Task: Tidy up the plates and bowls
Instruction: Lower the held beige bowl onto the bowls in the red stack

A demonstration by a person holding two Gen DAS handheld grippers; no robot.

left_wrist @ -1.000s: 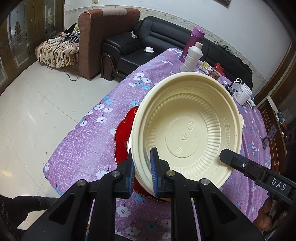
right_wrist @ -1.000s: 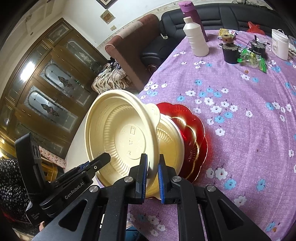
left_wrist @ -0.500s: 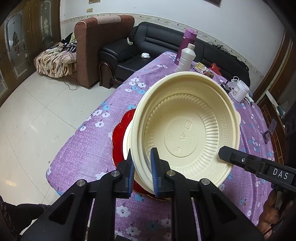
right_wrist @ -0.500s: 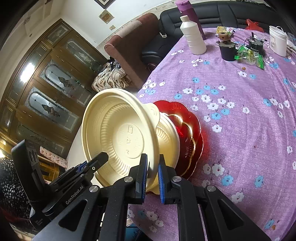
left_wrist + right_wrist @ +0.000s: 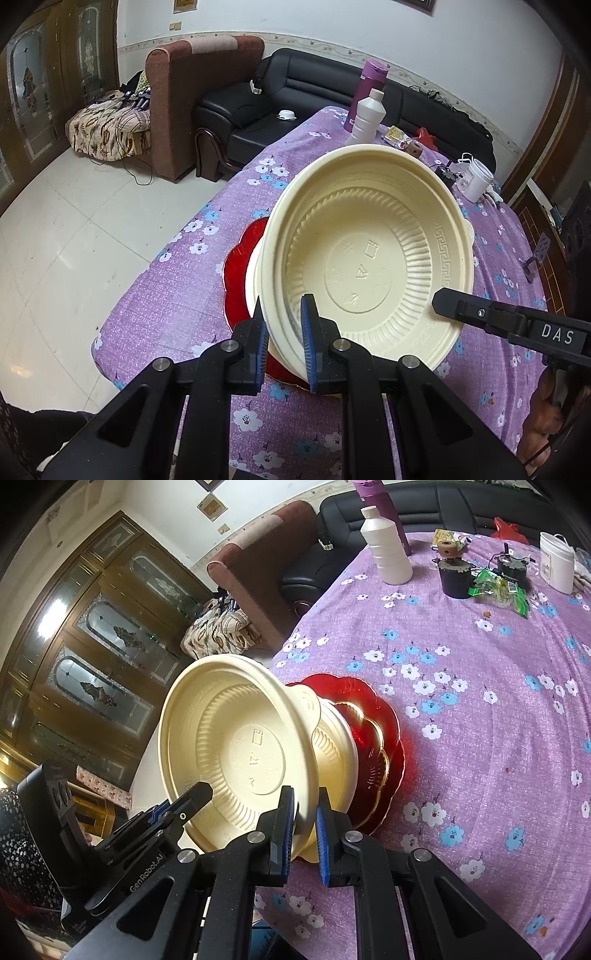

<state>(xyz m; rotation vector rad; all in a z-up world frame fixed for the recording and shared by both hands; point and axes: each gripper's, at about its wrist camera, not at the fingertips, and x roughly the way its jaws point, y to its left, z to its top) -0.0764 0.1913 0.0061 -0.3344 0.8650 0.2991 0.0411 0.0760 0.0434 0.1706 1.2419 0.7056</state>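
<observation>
A cream plastic bowl (image 5: 369, 258) is tilted up on edge, its inside facing me. My left gripper (image 5: 282, 325) is shut on its near rim. My right gripper (image 5: 304, 812) is shut on the rim of the same bowl (image 5: 236, 753) from the other side. Behind it a second cream bowl (image 5: 334, 749) rests on stacked red plates (image 5: 376, 738) on the purple flowered tablecloth (image 5: 480, 738). The red plates (image 5: 240, 273) show left of the bowl in the left wrist view. Each gripper's fingers appear in the other's view.
At the table's far end stand a white bottle (image 5: 388, 550), a purple flask (image 5: 365, 92), a white jar (image 5: 557, 565), a black cup (image 5: 456, 579) and green wrappers (image 5: 498, 590). A black sofa (image 5: 295, 99) and brown armchair (image 5: 184, 107) stand beyond the table. The table edge is close on the left.
Both grippers have lifted the held bowl a little higher and drawn back slightly from the stack. Their hold on the rim is unchanged.
</observation>
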